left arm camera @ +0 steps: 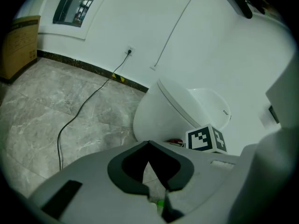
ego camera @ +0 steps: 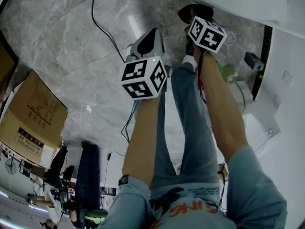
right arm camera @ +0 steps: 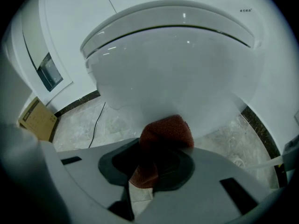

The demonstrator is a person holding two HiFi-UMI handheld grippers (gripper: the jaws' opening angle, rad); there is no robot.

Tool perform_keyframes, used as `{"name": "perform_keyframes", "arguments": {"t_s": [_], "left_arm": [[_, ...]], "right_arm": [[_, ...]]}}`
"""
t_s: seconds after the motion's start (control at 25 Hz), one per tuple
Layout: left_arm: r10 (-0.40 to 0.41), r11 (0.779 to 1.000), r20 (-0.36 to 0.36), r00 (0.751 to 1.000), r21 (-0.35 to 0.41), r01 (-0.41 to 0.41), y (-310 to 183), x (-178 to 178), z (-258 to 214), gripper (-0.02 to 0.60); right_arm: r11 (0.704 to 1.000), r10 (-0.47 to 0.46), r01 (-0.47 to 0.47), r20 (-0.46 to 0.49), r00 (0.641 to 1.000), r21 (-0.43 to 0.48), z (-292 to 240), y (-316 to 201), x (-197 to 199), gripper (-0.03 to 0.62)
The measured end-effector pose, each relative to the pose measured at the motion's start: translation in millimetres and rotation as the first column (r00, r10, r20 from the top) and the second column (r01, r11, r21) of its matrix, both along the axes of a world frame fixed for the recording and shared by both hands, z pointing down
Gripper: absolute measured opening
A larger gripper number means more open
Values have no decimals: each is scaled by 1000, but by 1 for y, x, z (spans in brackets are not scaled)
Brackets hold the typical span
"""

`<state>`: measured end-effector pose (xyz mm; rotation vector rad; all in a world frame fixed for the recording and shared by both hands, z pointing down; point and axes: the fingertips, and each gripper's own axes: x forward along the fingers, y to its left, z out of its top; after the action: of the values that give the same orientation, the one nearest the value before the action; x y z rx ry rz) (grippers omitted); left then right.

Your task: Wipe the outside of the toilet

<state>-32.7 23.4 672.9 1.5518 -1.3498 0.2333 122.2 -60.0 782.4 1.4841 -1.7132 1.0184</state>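
Pinching a folded red-brown cloth (right arm camera: 166, 132) in the right gripper (right arm camera: 156, 160), jaws clamped on it. Pressing it against the lower outside of the toilet (right arm camera: 177, 69) bowl, lid down. Holding the left gripper (left arm camera: 149, 146) apart from the toilet, jaws pressed together at the tips with nothing between. Standing on grey marble floor (ego camera: 71, 42). Farther off, a black cable (left arm camera: 79, 111) across the floor up to a socket (left arm camera: 130, 50); a box (ego camera: 33, 113) by the wall.
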Motion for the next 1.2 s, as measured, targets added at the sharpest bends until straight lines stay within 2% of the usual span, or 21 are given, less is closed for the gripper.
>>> {"name": "perform_keyframes", "arguments": {"t_s": [0.36, 0.44, 0.56, 0.68, 0.8, 0.88, 1.2], "left_arm": [[21, 1000, 3, 1000, -2, -21, -7, -29, 3, -6], [30, 1000, 11, 1000, -4, -29, -8, -32, 5, -6], [42, 999, 23, 999, -4, -42, -9, -32, 7, -6], [60, 998, 35, 998, -11, -60, -5, -25, 8, -6], [79, 997, 42, 996, -20, -78, -1, -6, 9, -6], [119, 993, 48, 992, -17, -118, -1, 13, 8, -6], [234, 972, 60, 970, -25, -233, 2, 93, 11, -6]], "right_arm": [[998, -59, 59, 6, 998, -13, 6, -8, -48, 74], [991, -135, 135, 14, 991, -13, 11, -7, -63, 74], [955, -296, 296, 43, 954, 19, 11, -9, -92, 74], [935, -356, 353, 89, 930, 45, 5, -5, -99, 74], [918, -396, 393, 114, 911, 46, 1, 13, -87, 74], [915, -403, 400, 104, 909, 45, 0, 26, -67, 74], [964, -266, 265, 123, 956, 17, 3, 58, 24, 74]]}}
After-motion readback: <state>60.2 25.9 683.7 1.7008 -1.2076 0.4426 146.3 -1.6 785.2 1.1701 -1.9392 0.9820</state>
